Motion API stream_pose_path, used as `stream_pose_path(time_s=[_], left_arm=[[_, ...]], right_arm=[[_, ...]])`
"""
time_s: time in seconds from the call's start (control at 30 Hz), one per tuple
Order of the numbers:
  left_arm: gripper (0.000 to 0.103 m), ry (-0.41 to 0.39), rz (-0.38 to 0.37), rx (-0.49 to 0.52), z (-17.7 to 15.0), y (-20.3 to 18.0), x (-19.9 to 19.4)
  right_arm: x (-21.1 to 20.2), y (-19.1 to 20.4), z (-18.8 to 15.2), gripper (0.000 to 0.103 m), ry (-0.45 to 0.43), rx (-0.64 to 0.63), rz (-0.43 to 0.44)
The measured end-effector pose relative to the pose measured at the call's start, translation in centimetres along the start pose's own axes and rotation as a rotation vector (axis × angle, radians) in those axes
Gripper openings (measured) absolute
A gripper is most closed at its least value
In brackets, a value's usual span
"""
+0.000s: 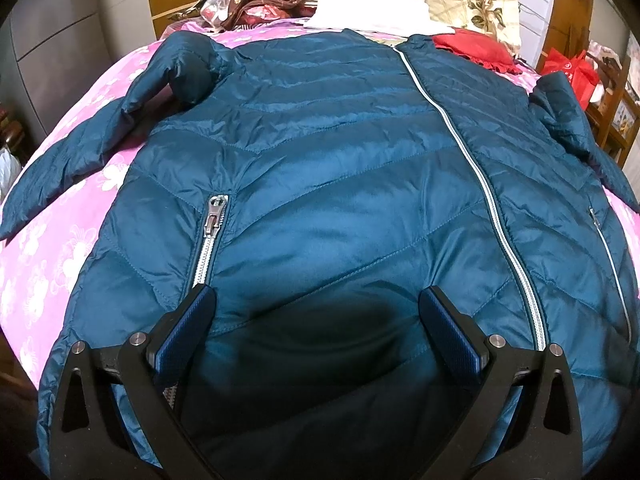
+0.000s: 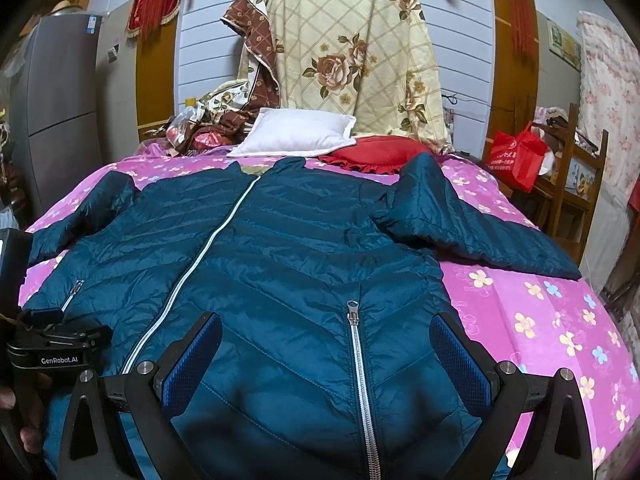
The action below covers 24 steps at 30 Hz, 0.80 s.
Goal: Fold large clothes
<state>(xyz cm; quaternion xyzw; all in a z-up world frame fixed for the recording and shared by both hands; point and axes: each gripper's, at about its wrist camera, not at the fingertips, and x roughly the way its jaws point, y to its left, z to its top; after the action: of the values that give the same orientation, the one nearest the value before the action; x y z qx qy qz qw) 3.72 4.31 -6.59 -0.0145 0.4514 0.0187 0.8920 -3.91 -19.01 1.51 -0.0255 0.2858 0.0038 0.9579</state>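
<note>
A teal quilted puffer jacket (image 1: 340, 160) lies front up and zipped on a pink floral bedspread (image 1: 60, 240), sleeves spread to both sides. It also shows in the right wrist view (image 2: 300, 248). My left gripper (image 1: 318, 312) is open, low over the jacket's lower left front, beside the left pocket zipper (image 1: 212, 232). My right gripper (image 2: 326, 340) is open over the lower right front, its fingers on either side of the right pocket zipper (image 2: 356, 344). The left gripper's body (image 2: 52, 344) shows at the left edge of the right wrist view.
A white pillow (image 2: 296, 132), a red cushion (image 2: 372, 152) and a floral quilt (image 2: 352, 52) sit at the head of the bed. A wooden shelf with a red bag (image 2: 520, 156) stands right of the bed, a grey fridge (image 2: 60, 112) left.
</note>
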Motion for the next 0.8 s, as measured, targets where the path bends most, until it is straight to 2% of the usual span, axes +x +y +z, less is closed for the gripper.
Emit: stream_pose_path(time_s=[0.8], left_arm=[[0.103,-0.002,-0.006,0.003,-0.09,0.19,-0.07]], right_arm=[[-0.08,-0.08,-0.04,0.103,-0.002,-0.003,-0.002]])
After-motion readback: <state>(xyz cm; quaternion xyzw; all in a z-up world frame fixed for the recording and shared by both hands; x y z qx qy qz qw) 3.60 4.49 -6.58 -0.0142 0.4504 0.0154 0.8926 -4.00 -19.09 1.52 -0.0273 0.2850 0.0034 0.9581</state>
